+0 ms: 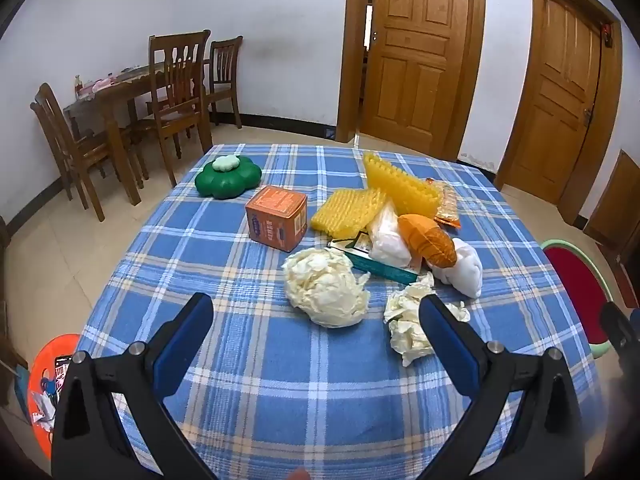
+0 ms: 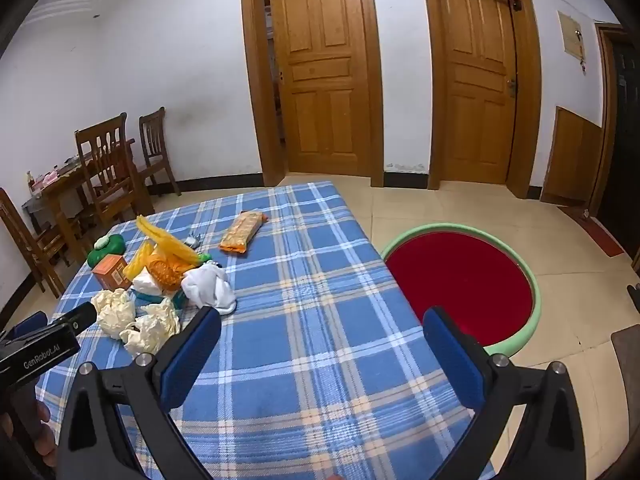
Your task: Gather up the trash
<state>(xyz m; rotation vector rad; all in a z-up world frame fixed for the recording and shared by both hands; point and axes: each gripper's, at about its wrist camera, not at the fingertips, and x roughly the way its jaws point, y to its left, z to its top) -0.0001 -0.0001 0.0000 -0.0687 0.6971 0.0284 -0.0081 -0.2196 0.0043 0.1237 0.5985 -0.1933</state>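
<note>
Trash lies heaped on the blue plaid tablecloth [image 1: 260,360]: two crumpled cream paper wads [image 1: 324,292] [image 1: 408,322], yellow foam sheets [image 1: 348,212], an orange box [image 1: 277,216], a white cloth [image 1: 466,266], an orange mesh piece [image 1: 430,244] and a snack wrapper [image 2: 243,232]. My left gripper [image 1: 316,320] hangs open just short of the paper wads, nothing between its blue pads. My right gripper [image 2: 322,332] is open over bare cloth, right of the pile [image 2: 160,276]. A red basin with a green rim [image 2: 460,280] stands on the floor to the table's right.
A green flower-shaped container [image 1: 228,176] sits at the table's far left. An orange bin [image 1: 48,380] with scraps is on the floor at the left. Wooden chairs and a dining table [image 1: 120,120] stand by the far wall. Two wooden doors [image 2: 324,72] are behind.
</note>
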